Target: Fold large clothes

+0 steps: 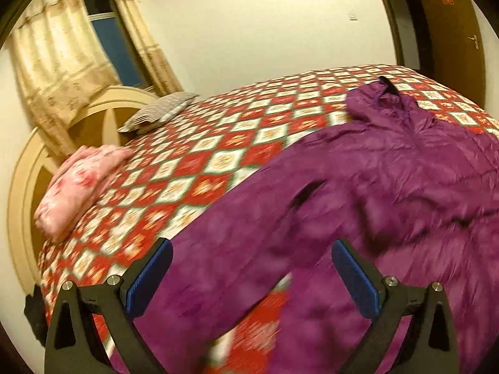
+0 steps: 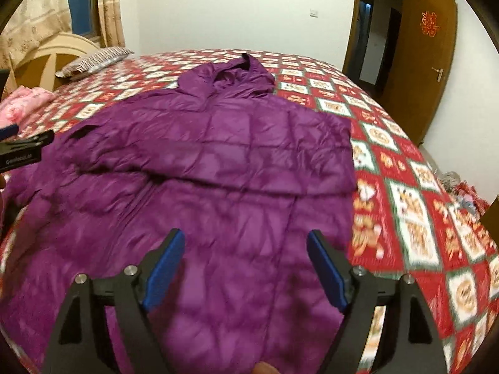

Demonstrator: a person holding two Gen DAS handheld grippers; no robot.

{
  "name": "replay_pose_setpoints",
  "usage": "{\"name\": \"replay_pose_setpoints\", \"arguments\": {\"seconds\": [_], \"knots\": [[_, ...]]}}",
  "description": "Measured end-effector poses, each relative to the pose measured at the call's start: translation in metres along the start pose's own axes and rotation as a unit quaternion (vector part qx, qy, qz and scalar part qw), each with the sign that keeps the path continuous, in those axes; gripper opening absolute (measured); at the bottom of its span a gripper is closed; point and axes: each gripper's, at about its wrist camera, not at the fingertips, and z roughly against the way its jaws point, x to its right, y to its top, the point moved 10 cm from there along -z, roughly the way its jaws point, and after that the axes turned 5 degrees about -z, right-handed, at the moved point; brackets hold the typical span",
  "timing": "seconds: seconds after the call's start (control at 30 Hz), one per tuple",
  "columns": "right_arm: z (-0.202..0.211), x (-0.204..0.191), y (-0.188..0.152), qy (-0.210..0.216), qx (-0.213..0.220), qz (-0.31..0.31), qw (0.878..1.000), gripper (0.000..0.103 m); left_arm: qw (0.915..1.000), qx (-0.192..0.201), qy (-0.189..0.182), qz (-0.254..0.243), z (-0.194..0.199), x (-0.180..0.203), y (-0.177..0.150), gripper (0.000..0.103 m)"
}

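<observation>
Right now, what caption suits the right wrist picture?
Open right gripper above a purple hooded jacket spread on a red patterned bedspread.

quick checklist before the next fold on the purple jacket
1. Left gripper free of cloth: ok, jaws open, nothing between them.
2. Right gripper free of cloth: ok, jaws open, empty.
3. Purple hooded jacket spread on the bed: ok.
4. One sleeve folded across the chest: ok, lying across the front.
5. Hood flat: not ok, bunched.
6. Hem flat: cannot tell, hidden behind the grippers.
</observation>
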Motion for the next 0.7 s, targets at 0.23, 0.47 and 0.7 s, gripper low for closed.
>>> {"name": "replay_pose_setpoints", "arguments": {"seconds": [0.23, 0.47, 0.7], "knots": [[0.024, -0.005, -0.016, 0.020, 0.020, -0.009, 1.000, 0.087, 0.9939, -0.057, 0.093, 0.016, 0.011, -0.104, -0.100, 0.102], [0.035, -0.012, -0.031, 0.035, 0.027, -0.010, 0.999, 0.087, 0.9816, -0.148, 0.075, 0.094, -0.003, -0.157, -0.189, 0.102], [0.040, -0.012, -0.040, 0.038, 0.028, -0.018, 0.999, 0.087, 0.9794, -0.141, 0.007, 0.144, -0.004, -0.141, -0.179, 0.016]]}}
